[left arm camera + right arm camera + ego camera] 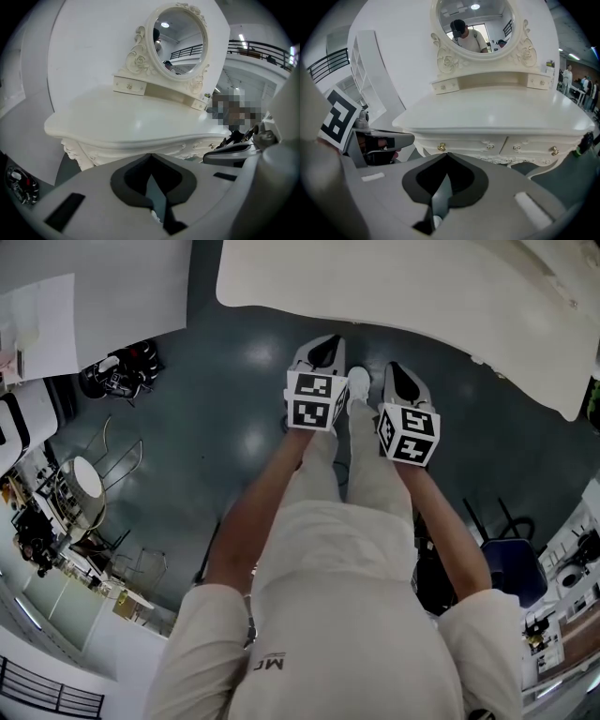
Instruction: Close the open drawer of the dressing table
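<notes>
Left gripper (150,156), right gripper (447,154): jaws pressed together, empty. Table (497,115) near, untouched. Open drawer not made out; front to be pushed squarely.

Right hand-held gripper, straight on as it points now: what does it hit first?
Probably the dressing table's drawer front, beside its gold knob. The right hand-held gripper, jaws together, points there with nothing in between, though depth is hard to judge.

Cream short-sleeved top (337,615); matching trousers (375,474); white shoe (357,382); left gripper (323,341) and right gripper (398,369) pale grey, each carrying a black-and-white marker cube (314,399).
</notes>
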A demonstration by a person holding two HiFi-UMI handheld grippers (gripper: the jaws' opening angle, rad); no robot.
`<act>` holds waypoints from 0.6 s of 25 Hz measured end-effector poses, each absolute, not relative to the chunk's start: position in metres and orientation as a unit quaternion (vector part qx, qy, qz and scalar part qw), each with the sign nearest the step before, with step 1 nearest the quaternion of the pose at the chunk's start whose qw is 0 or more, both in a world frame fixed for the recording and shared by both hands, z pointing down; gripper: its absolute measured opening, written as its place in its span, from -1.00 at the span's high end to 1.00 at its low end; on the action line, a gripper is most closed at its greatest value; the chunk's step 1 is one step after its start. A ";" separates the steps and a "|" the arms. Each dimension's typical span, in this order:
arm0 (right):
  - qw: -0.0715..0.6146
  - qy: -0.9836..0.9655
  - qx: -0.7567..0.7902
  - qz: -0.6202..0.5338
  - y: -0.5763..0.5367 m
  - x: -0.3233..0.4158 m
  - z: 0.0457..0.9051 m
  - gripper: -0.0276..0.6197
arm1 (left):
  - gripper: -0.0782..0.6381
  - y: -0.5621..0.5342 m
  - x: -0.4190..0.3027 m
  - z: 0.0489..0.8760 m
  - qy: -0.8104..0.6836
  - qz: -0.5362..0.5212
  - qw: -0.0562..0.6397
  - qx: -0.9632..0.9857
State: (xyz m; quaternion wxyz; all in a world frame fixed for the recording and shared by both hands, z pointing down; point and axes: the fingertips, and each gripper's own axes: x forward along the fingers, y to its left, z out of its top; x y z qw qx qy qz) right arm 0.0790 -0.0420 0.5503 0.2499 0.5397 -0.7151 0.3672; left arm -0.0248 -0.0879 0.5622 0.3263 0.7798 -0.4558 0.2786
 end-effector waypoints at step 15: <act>0.225 -0.761 0.517 0.320 -0.029 0.061 0.466 0.93 | 0.76 -0.047 -0.044 0.467 -0.474 0.258 0.320 0.778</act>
